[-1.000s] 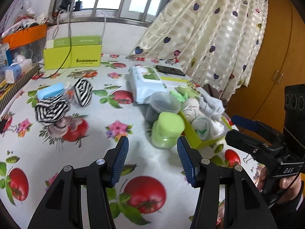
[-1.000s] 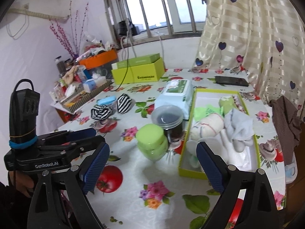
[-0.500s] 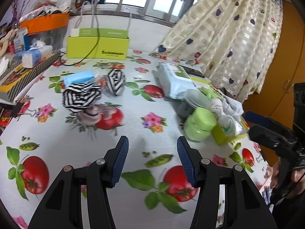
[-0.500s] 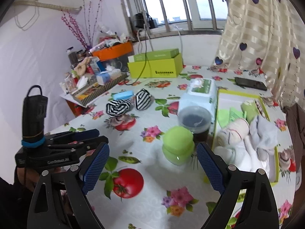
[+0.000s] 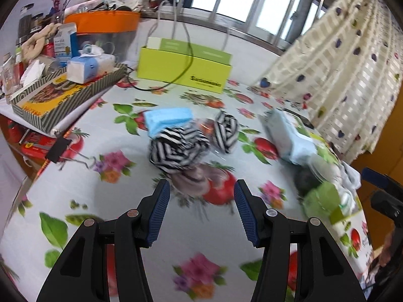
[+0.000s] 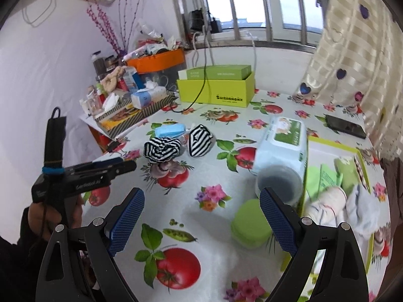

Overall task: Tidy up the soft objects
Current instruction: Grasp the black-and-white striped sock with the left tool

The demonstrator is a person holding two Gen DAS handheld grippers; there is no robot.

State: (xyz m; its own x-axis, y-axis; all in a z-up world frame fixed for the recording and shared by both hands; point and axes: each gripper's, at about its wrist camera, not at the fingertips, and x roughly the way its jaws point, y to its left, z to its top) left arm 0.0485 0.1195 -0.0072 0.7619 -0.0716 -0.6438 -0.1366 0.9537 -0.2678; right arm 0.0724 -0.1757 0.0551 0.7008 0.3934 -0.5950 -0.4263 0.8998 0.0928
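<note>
We hold our left gripper with its blue-padded jaws spread wide and nothing between them, hovering above the flowered tablecloth and aimed at a bunched black-and-white striped cloth that lies toward the table's middle, nearer its left edge. A greyish soft piece touches the near side of that bundle, and it is too blurred for us to say what it is. A second striped bundle sits just beside the first, toward the far edge, with a pale blue flat pack touching the first bundle on its far left. Our right gripper is likewise spread and empty, held above the cloth near the table's front edge. By its right finger stands a green lidded jar, and just behind that a dark round container next to a pack of wet wipes. Along the right edge lies the yellow-green tray, holding rolled white and green soft items. A lime box stands at the far edge and a black phone lies near the far right corner.
</note>
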